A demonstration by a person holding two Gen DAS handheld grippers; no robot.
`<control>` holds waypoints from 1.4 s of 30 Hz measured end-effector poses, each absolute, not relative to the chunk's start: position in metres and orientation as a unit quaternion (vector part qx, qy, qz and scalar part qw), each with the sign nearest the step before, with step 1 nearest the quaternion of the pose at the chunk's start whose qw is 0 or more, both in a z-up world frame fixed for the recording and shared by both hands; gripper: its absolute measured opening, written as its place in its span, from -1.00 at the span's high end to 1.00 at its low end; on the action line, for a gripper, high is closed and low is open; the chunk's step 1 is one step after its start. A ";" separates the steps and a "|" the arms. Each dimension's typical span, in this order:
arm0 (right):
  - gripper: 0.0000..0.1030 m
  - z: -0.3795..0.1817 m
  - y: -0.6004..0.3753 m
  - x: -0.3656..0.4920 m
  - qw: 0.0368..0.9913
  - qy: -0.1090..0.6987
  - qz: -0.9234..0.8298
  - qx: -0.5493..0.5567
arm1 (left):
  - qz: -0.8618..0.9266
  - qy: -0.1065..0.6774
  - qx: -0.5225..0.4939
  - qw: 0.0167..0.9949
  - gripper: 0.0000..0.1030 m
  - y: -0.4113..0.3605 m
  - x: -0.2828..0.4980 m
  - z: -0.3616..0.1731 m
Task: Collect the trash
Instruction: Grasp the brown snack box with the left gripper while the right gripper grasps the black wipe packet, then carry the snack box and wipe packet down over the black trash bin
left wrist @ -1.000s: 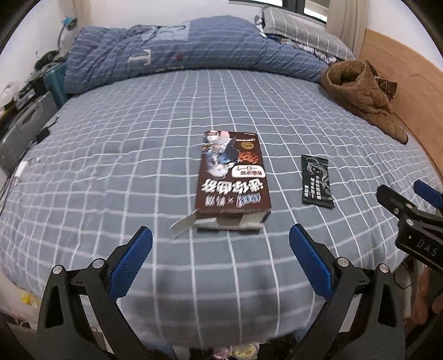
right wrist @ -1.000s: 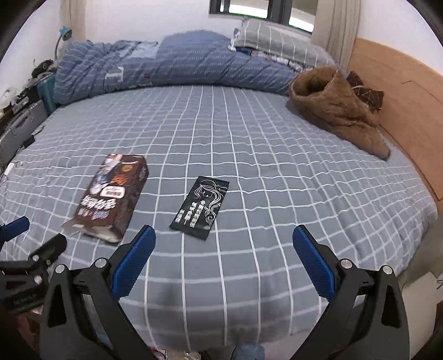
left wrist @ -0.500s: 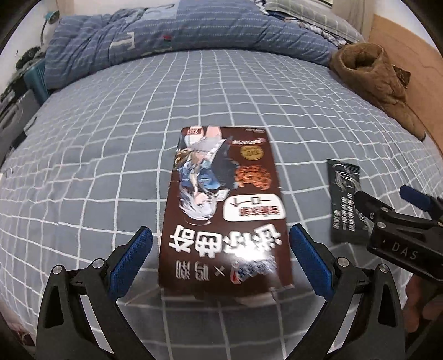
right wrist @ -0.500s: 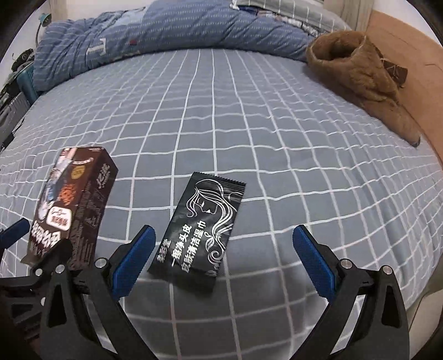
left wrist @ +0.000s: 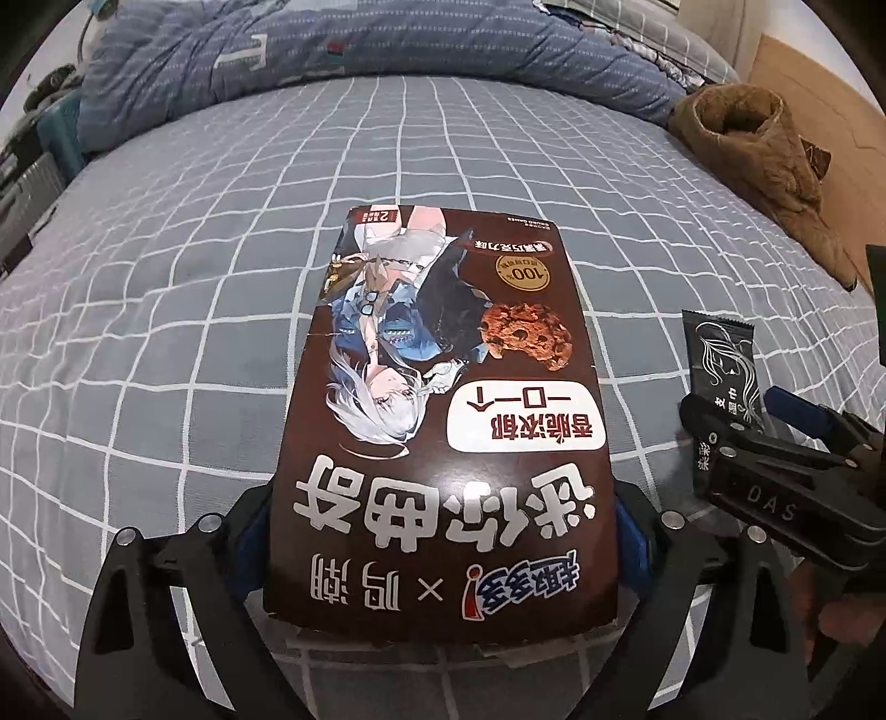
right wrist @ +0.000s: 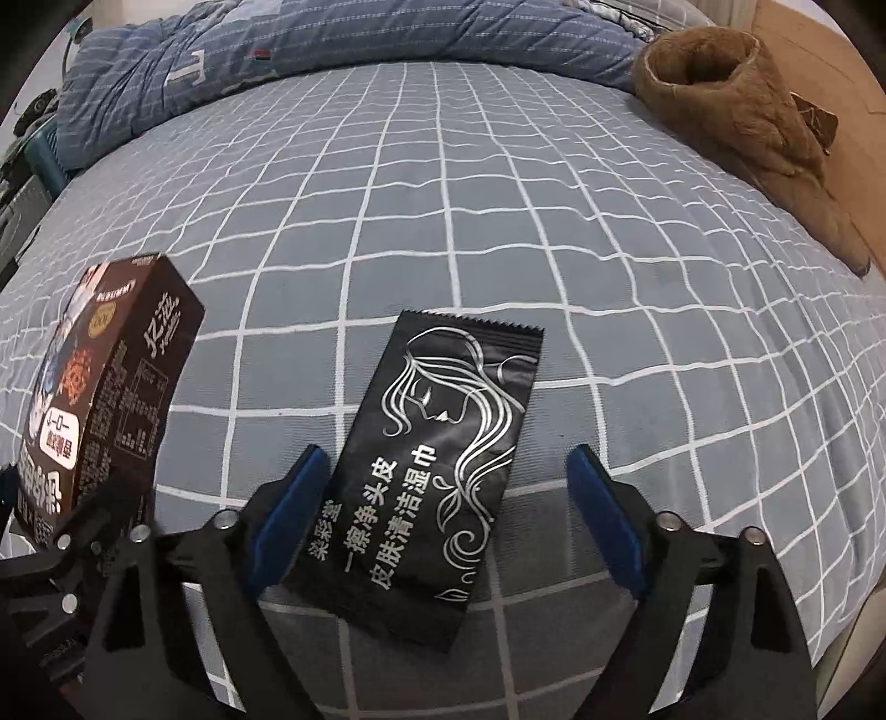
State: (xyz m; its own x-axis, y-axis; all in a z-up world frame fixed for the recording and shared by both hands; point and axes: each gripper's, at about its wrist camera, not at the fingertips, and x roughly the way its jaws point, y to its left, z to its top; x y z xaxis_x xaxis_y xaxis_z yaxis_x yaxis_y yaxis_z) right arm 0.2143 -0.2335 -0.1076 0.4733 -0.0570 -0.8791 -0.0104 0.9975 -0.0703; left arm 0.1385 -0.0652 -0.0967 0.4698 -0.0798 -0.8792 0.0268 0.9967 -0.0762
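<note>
A brown cookie box (left wrist: pixel 443 387) lies flat on the grey checked bed sheet (left wrist: pixel 166 277). My left gripper (left wrist: pixel 441 529) straddles its near end. The jaws are closing, and the blue pads (left wrist: pixel 628 531) sit at the box's long sides, mostly hidden under its top face. To the right lies a black wipe sachet (right wrist: pixel 437 443), also seen as the sachet (left wrist: pixel 720 354) in the left wrist view. My right gripper (right wrist: pixel 446 498) is down over its near half, jaws closing. The left pad is near the sachet's edge and the right pad stands clear. The box (right wrist: pixel 133 376) shows at the left.
A brown fleece garment (left wrist: pixel 758 144) lies at the far right by a wooden panel (left wrist: pixel 830 99). A bunched blue striped duvet (left wrist: pixel 332 50) fills the far end of the bed. Cluttered gear (left wrist: pixel 22 166) stands off the bed's left edge. A hand (left wrist: pixel 830 609) holds the right gripper (left wrist: pixel 736 404).
Both grippers came down and forward onto the bed. The box now lies between the left fingers and the sachet between the right fingers. Both pairs of jaws stand narrower than before.
</note>
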 end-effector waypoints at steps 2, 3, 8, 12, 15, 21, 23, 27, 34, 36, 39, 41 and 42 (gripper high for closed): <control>-0.34 -0.106 -0.230 0.214 0.859 0.510 -0.007 -0.038 | -0.030 0.511 -0.021 0.859 -0.75 -0.067 0.138 -0.097; -0.23 -0.106 -0.229 0.213 0.860 0.509 -0.005 -0.042 | -0.031 0.510 -0.020 0.859 -0.74 -0.067 0.137 -0.097; -0.11 -0.107 -0.226 0.213 0.860 0.508 -0.004 -0.053 | -0.033 0.509 -0.021 0.860 -0.74 -0.066 0.135 -0.097; -0.02 -0.105 -0.220 0.210 0.859 0.507 0.000 -0.065 | -0.033 0.507 -0.016 0.861 -0.74 -0.066 0.133 -0.095; 0.03 -0.104 -0.218 0.207 0.859 0.508 0.001 -0.069 | -0.033 0.507 -0.017 0.861 -0.74 -0.066 0.133 -0.095; 0.36 -0.104 -0.215 0.206 0.854 0.515 0.009 -0.072 | -0.035 0.508 -0.017 0.861 -0.74 -0.065 0.132 -0.092; 0.42 -0.103 -0.213 0.205 0.854 0.516 0.008 -0.072 | -0.036 0.508 -0.019 0.860 -0.74 -0.065 0.132 -0.093; 0.47 -0.098 -0.213 0.199 0.854 0.516 0.007 -0.065 | -0.036 0.509 -0.023 0.859 -0.74 -0.065 0.132 -0.094; 0.47 -0.081 -0.214 0.191 0.863 0.501 0.005 -0.063 | -0.035 0.508 -0.029 0.860 -0.74 -0.063 0.130 -0.091; 0.47 -0.077 -0.214 0.189 0.865 0.497 0.005 -0.064 | -0.035 0.506 -0.029 0.861 -0.74 -0.063 0.127 -0.090; 0.47 -0.070 -0.210 0.181 0.870 0.489 0.007 -0.067 | -0.036 0.505 -0.031 0.862 -0.74 -0.064 0.124 -0.090; 0.47 -0.066 -0.208 0.177 0.873 0.483 0.008 -0.069 | -0.036 0.505 -0.033 0.862 -0.74 -0.063 0.123 -0.089; 0.47 -0.065 -0.207 0.175 0.874 0.481 0.008 -0.069 | -0.035 0.506 -0.032 0.861 -0.74 -0.062 0.122 -0.089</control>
